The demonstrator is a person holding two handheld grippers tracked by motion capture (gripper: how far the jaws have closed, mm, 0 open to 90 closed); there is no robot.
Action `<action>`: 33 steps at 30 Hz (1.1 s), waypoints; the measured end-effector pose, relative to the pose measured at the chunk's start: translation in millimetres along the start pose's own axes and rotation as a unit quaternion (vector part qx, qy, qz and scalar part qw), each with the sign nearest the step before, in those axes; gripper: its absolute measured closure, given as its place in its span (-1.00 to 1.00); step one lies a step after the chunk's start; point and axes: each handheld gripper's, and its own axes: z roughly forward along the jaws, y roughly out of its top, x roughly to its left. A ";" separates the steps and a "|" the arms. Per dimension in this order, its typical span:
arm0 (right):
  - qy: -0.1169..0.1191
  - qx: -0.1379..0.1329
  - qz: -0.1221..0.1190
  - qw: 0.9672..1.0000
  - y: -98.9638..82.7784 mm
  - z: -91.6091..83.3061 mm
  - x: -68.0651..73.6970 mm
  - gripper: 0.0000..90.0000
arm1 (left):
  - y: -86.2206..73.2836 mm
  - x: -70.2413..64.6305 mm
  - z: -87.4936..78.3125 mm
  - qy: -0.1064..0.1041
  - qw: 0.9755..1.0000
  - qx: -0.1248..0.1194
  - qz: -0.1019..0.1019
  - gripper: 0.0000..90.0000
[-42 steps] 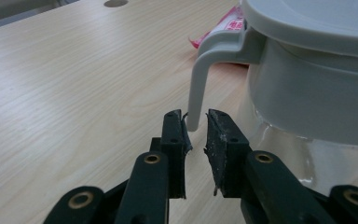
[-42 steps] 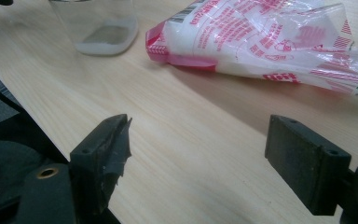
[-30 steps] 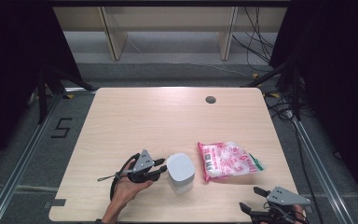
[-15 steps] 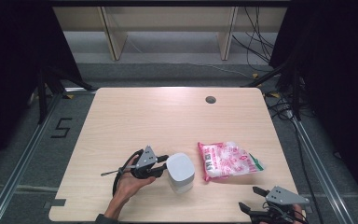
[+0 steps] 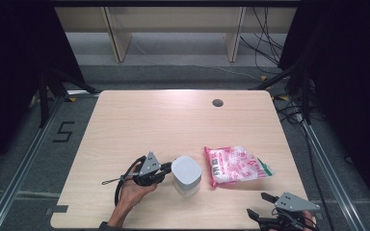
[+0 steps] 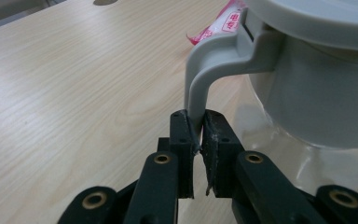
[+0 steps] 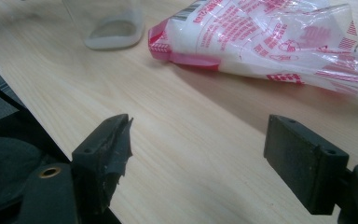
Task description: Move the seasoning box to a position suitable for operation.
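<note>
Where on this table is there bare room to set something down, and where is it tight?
The far half of the table is bare wood, bordered only by the round hole near the far edge. The left strip beside the left tool is free too. It is crowded near the front: the grey pitcher, gripped by its handle, stands close to the pink bag, with the right tool open nearby.

Grey floor (image 5: 173, 72) (dark surroundings)

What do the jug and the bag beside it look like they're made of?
The jug looks like plastic: matte grey lid and handle, with a clear, slightly glossy body. The bag looks like thin glossy plastic film, crinkled, transparent in places, printed in pink and red.
</note>
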 end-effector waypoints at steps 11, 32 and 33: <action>-0.001 0.002 0.010 1.000 -0.5 -2.0 2.0 -0.47 | -13.0 -13.9 -28.6 0.028 0.999 0.012 0.009 0.86; 0.001 -0.007 -0.017 1.000 -0.3 0.3 -3.0 -0.47 | -7.9 -0.8 -28.6 -0.059 0.996 -0.058 0.041 0.36; 0.003 -0.003 -0.018 1.000 -0.4 0.2 -2.9 -0.47 | -9.0 -1.5 -30.8 -0.062 0.996 -0.054 0.038 0.35</action>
